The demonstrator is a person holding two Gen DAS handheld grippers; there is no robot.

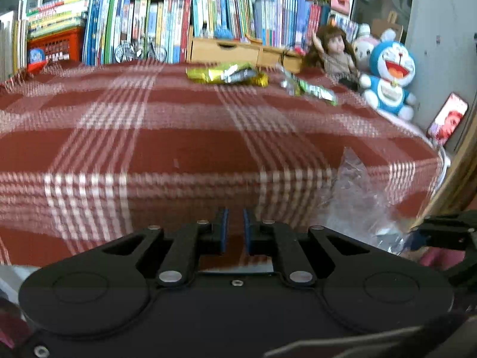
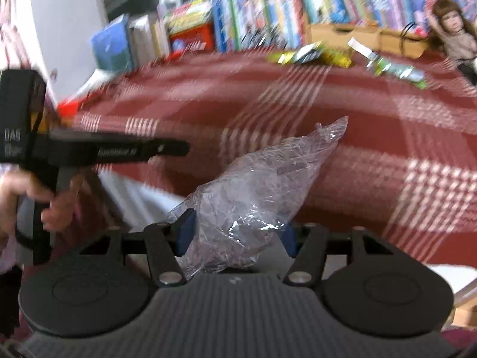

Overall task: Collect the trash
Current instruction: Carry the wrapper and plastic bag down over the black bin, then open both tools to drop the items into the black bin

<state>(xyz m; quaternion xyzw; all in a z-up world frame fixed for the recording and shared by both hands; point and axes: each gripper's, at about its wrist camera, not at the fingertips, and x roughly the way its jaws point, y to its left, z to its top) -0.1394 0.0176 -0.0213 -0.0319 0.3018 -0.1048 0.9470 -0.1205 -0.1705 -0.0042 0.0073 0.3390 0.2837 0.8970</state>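
A crumpled clear plastic bag (image 2: 268, 179) sticks up between the blue pads of my right gripper (image 2: 238, 223), which is shut on it over the near edge of the red plaid tablecloth (image 2: 372, 137). In the left wrist view the same bag (image 1: 357, 197) shows at the lower right. My left gripper (image 1: 235, 213) has its pads almost together, a thin slit between them and nothing in it. A yellow-gold wrapper (image 1: 226, 74) and a green and silver wrapper (image 1: 310, 88) lie at the far side of the cloth. The right wrist view shows both wrappers too, yellow (image 2: 310, 55) and green (image 2: 399, 71).
Rows of books (image 1: 167, 21) line the back, with a wooden drawer box (image 1: 238, 49) in front. A doll (image 1: 334, 50), a blue cat plush (image 1: 387, 74) and a phone (image 1: 447, 119) sit at the right. A hand (image 2: 26, 188) holds the left tool.
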